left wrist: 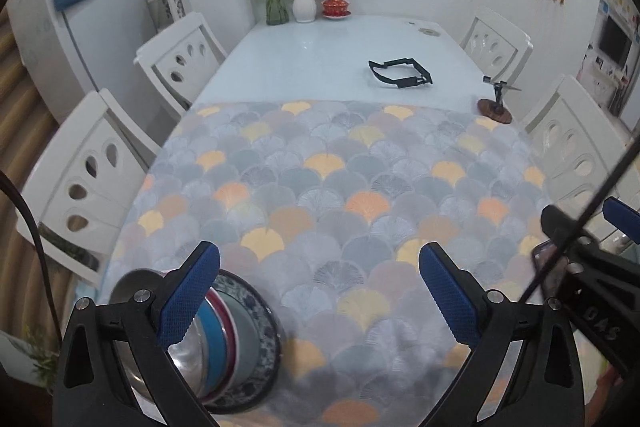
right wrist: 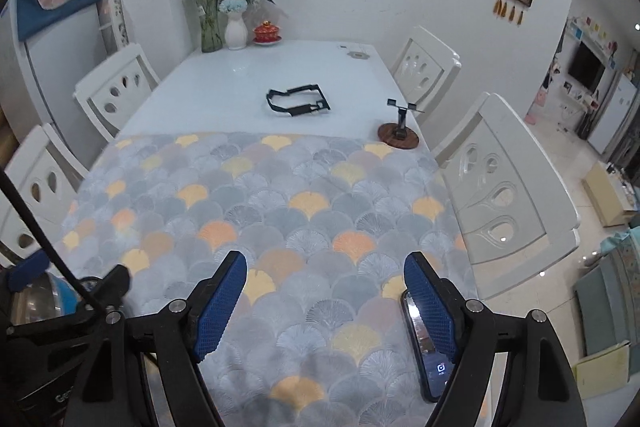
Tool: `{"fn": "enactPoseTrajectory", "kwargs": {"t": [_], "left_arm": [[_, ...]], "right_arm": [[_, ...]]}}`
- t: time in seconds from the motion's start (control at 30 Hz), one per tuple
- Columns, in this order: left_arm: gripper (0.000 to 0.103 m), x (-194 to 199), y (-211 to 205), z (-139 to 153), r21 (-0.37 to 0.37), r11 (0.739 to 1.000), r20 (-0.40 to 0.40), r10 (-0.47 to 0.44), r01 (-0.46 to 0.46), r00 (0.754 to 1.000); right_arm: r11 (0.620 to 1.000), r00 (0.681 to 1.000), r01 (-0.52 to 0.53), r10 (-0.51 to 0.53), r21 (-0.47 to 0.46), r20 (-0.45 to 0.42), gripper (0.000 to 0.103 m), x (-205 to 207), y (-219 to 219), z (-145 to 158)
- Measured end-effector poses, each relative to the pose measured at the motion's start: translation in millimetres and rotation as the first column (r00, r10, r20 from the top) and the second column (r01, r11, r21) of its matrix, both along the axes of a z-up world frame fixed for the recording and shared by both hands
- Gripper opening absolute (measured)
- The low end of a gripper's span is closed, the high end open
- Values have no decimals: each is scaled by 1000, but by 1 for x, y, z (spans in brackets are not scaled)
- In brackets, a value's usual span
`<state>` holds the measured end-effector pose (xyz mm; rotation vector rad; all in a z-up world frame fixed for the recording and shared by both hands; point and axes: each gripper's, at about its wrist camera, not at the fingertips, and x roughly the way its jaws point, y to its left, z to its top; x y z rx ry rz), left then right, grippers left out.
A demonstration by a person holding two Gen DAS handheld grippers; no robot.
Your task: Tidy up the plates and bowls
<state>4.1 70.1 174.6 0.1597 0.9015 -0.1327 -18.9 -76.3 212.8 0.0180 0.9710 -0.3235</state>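
Observation:
A stack of dishes (left wrist: pixel 236 339) sits on the patterned cloth (left wrist: pixel 340 187) at the near left: a blue-patterned plate at the bottom, red- and blue-rimmed bowls in it, a steel bowl (left wrist: pixel 184 355) innermost. My left gripper (left wrist: pixel 320 291) is open and empty; its left finger (left wrist: pixel 188 299) hangs over the stack. My right gripper (right wrist: pixel 324 303) is open and empty over the cloth (right wrist: pixel 280 211). The steel and blue bowls (right wrist: pixel 48 297) show at the right wrist view's left edge, behind the left gripper.
A phone (right wrist: pixel 426 355) lies on the cloth under the right gripper's right finger. A black strap frame (left wrist: pixel 400 73) and a small stand on a wooden disc (left wrist: pixel 495 105) sit on the bare white table. Vases (left wrist: pixel 304 3) and a red lidded cup (left wrist: pixel 335 7) stand at the far end. White chairs (left wrist: pixel 80 187) line both sides.

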Motion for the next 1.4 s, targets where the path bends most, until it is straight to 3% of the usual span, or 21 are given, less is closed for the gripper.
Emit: {"fn": "enactPoseTrajectory", "kwargs": {"t": [0.1,0.23,0.37,0.43,0.7,0.9,1.4], "left_arm": [[100,-4,2,6,4,1000,42,-3,3,999],[101,-10,14,22,-22,1000,155,15,-12,988],[101,-12,6,20,102,995,217,-19,-3,976],[101,-15,0,16,146,989,217,-50,19,975],[101,-11,7,12,123,992,189,-54,31,981],[101,-10,13,29,132,991,258,-43,9,965],[101,-9,2,31,121,993,215,-40,14,976]], "right_arm": [[999,999,25,-26,-22,-26,79,1,2,-12],[998,998,54,-55,-26,-31,79,1,1,-17],[996,997,76,-77,-41,-26,79,1,1,-20],[997,997,76,-77,-31,-31,79,3,2,-25],[994,997,61,-65,-93,-37,79,1,19,-28],[996,993,85,-88,-34,-76,80,-3,17,-34],[998,992,52,-56,-39,-112,83,-13,29,-41]]}}
